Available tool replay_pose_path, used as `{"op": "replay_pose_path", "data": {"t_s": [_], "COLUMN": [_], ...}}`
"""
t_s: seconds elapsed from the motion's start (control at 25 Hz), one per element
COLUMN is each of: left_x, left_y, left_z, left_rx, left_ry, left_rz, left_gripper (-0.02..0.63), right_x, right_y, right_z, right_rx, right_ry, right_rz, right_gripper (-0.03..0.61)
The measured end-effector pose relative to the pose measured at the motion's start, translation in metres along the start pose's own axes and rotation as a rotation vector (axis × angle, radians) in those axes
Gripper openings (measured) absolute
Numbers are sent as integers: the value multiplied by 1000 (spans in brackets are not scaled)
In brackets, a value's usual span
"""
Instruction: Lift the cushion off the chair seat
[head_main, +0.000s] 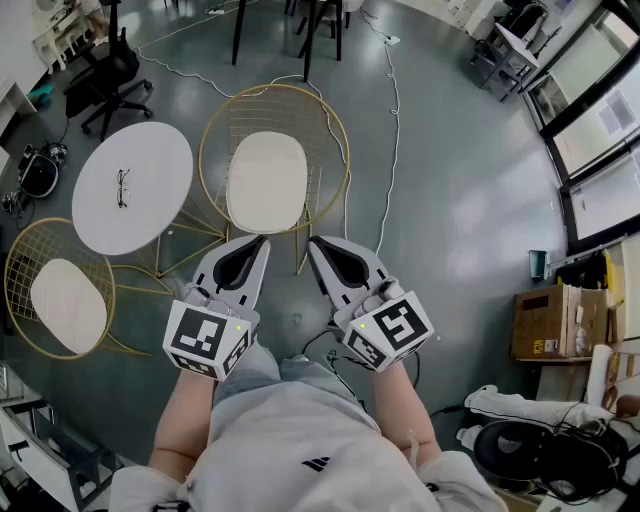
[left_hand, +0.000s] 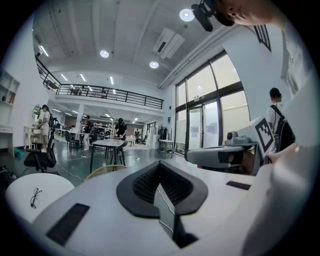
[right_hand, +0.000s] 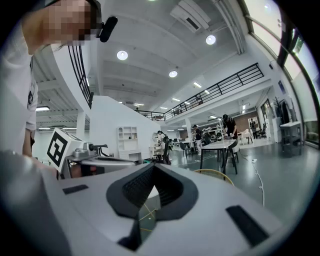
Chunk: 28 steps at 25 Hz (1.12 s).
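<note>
— What kind of place is this?
— A big open-plan office or studio: grey polished floor (head_main: 460, 180), mezzanine railing (left_hand: 115, 95), tall glass doors (left_hand: 207, 120).
— Any furniture?
— A black office chair (head_main: 105, 75), a distant worktop (left_hand: 107, 144) with people (left_hand: 120, 129), and a trailing cable (head_main: 392, 130).

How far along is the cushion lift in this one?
Done: nothing; the cushion lies flat on the wire chair seat. In hand: nothing; the left gripper and right gripper are shut and empty, short of the chair. Remaining: open, reach, grip the cushion, lift it.
</note>
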<state>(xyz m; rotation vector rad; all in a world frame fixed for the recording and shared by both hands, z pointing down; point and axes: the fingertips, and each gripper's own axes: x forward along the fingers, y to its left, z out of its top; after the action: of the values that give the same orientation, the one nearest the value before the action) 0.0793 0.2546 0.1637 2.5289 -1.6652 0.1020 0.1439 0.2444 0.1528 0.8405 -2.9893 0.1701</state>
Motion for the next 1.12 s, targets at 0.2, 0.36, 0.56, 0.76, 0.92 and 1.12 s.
{"op": "replay_pose_path", "data": {"t_s": [0.2,0.36,0.56,0.76,0.92,1.12], "left_x": [-1,1,0,2,6,13], "left_y": [6,18,37,58,85,117], "left_z": [5,8,10,8,5,1], "left_rx": [7,8,5,9,-4,-24], "left_ry": [9,5,10,21,34,54], "left_rz": [-7,-21,-32,-50,-50,-87], "left_gripper": [12,12,12,12,12,12], "right_x": [7,19,35,53,70,96], "right_y": [8,10,13,10,7,3], "right_z": [5,6,8,8,8,6], "right_rx": [5,5,-1,42,77,100], "right_ry": [-4,-8,-3,-14,-20,-21], "right_rz": [6,-6,-21,-50,-80,-124], "right_gripper": [8,8,8,9,9,9]}}
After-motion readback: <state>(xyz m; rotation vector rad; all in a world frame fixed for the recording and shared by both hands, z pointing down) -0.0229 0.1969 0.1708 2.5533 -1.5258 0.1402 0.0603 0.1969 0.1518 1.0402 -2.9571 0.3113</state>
